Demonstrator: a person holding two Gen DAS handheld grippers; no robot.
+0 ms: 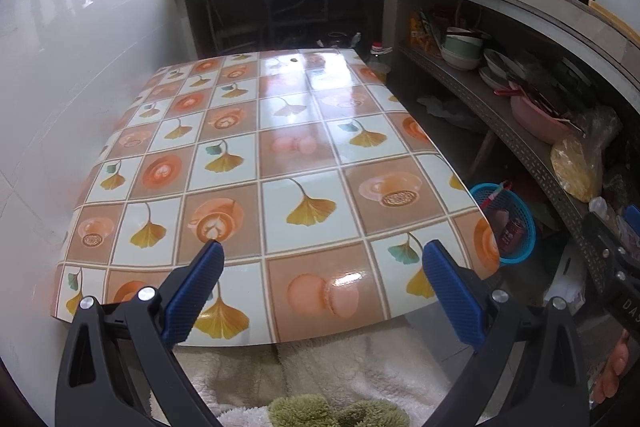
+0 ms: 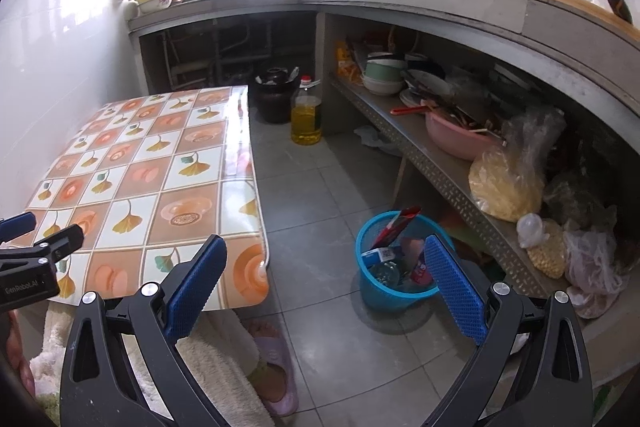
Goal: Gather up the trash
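A blue mesh trash basket (image 2: 376, 291) stands on the grey tiled floor between the table and the shelf; it holds wrappers, a blue box and a can. It also shows in the left wrist view (image 1: 520, 247) past the table's right edge. My left gripper (image 1: 322, 251) is open and empty above the near edge of the table (image 1: 280, 155), which has a tile-patterned cloth of ginkgo leaves and cups. My right gripper (image 2: 324, 247) is open and empty above the floor, just left of the basket. A small dark speck (image 1: 294, 59) lies at the table's far end.
A low metal shelf (image 2: 440, 171) on the right carries bowls, a pink basin and plastic bags. An oil bottle (image 2: 306, 117) and a dark pot (image 2: 274, 95) stand on the floor. A slippered foot (image 2: 272, 359) is below my right gripper. A white wall flanks the table's left.
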